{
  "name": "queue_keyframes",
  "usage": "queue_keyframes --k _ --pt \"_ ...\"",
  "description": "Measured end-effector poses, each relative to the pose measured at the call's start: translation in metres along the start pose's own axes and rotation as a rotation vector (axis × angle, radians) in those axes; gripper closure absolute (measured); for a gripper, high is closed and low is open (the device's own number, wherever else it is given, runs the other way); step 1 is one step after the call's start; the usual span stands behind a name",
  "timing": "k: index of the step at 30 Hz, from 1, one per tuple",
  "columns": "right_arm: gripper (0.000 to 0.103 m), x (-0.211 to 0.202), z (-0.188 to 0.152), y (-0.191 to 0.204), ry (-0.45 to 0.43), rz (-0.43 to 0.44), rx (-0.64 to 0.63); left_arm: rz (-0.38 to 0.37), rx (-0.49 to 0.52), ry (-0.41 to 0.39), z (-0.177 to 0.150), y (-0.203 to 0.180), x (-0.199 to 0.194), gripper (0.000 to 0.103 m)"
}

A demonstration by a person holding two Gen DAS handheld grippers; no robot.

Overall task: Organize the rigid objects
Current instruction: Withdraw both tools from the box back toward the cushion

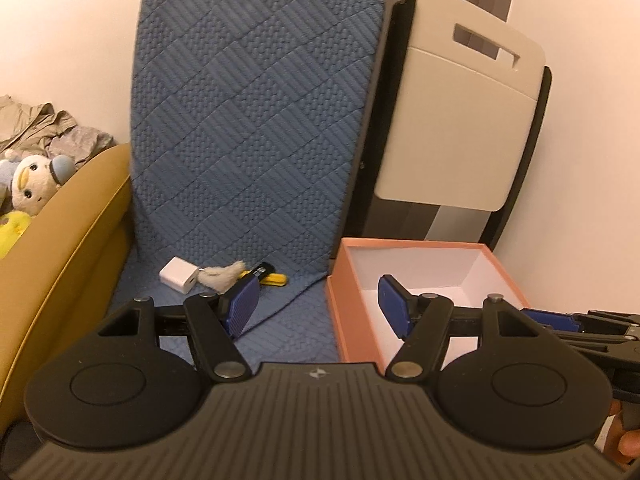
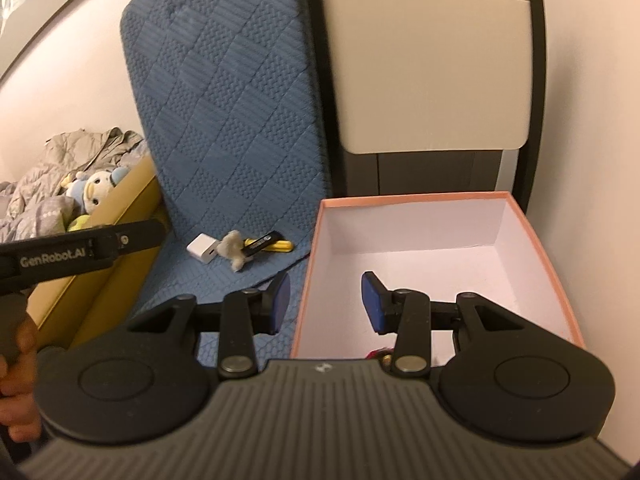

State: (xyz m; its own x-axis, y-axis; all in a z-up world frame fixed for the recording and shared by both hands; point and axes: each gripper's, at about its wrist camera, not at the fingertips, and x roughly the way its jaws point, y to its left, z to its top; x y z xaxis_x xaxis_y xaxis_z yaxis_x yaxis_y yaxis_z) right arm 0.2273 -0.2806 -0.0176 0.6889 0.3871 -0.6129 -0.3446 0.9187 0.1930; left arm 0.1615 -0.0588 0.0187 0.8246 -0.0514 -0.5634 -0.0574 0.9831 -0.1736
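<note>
A white charger block (image 1: 179,274) (image 2: 203,252), a small beige plush (image 1: 221,274) (image 2: 235,251), a black stick (image 1: 262,270) (image 2: 262,243) and a yellow stick (image 1: 274,279) (image 2: 282,245) lie together on the blue quilted mat (image 1: 256,120) (image 2: 224,120). An open pink box (image 1: 504,270) (image 2: 540,248) with a white inside stands to their right. A small red and gold item (image 2: 378,355) shows at the box's near wall. My left gripper (image 1: 318,306) is open and empty, straddling the box's left wall. My right gripper (image 2: 326,306) is open and empty, also straddling that wall.
A mustard bin (image 1: 72,240) (image 2: 120,208) at the left holds a plush penguin (image 1: 34,184) (image 2: 94,192) and grey clothing (image 2: 48,168). A beige folded panel in a black frame (image 1: 460,112) (image 2: 424,60) stands behind the box against the wall.
</note>
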Motion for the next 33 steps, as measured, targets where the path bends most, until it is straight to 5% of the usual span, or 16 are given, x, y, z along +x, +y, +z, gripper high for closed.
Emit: queue_keyframes --k 7,33 --pt "0.060 0.010 -0.016 0.026 -0.003 0.017 -0.014 0.011 0.034 -0.037 -0.021 0.024 0.005 0.032" --pt "0.060 0.075 -0.084 0.077 0.028 0.077 -0.015 0.014 -0.042 0.051 -0.102 0.101 0.058 0.032"
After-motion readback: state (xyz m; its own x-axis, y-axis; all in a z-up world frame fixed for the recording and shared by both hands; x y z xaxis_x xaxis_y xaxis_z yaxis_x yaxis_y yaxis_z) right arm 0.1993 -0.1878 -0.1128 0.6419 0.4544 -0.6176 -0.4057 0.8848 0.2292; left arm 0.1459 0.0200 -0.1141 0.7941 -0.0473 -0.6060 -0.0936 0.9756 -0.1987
